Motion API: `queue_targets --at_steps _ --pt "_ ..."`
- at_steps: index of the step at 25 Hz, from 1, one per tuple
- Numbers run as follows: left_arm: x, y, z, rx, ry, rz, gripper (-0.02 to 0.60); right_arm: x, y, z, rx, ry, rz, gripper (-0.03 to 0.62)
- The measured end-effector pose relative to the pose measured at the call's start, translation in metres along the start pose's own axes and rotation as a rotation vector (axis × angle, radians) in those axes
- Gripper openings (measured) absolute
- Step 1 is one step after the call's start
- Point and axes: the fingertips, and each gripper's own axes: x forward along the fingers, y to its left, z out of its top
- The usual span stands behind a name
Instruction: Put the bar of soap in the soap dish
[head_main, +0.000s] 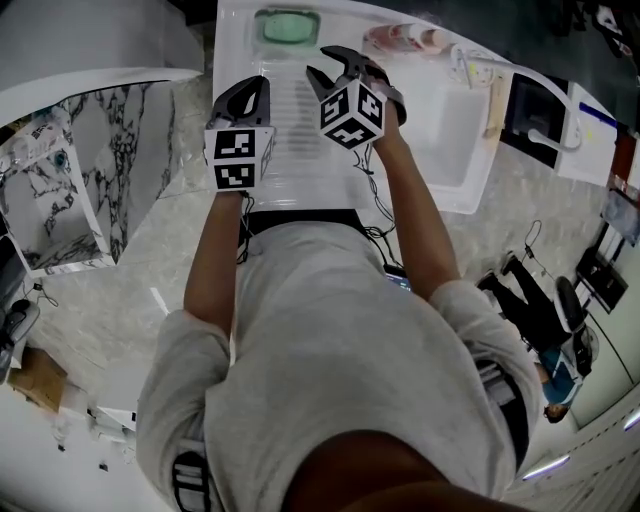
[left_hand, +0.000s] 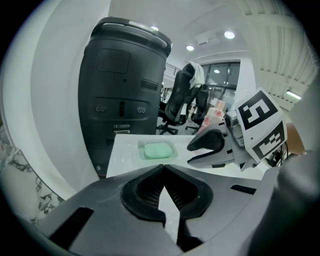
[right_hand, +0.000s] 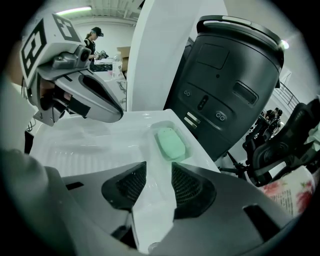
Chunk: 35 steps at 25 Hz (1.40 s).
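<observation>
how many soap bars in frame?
1. A green soap bar lies in the soap dish at the far end of the white sink unit. Others could be hidden under the person's arms.

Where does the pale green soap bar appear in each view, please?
Head view: the pale green soap bar lies top centre.
Left gripper view: the bar is mid-picture.
Right gripper view: the bar is just right of centre.
Shared landmark: the white ribbed sink counter under it.
</observation>
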Motion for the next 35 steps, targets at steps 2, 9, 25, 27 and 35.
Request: queue_targets --at_steps 2,9,25,27,35 --pt "-0.001 -0.011 -0.001 0.008 0.000 0.000 0.018 -0.009 0.004 -0.008 0.011 -0.011 0.003 0.155" --pt "-0.006 -0.051 -0.011 0.014 0.007 0.009 0.018 -0.045 0.013 -0.041 0.057 -0.042 -0.002 0.146" --pt "-0.050 -0.093 0.009 0.004 -0.043 -0.027 0.018 -0.109 0.047 -0.043 0.321 -0.169 -0.067 0.000" --pt "-0.056 -0.094 0.009 0.017 -0.047 -0.046 0.017 -0.115 0.049 -0.039 0.354 -0.182 -0.094 0.000" --pt "-0.093 -0.101 0.003 0.062 -0.091 -0.132 0.018 -0.148 0.074 -0.033 0.606 -0.242 -0.183 0.000"
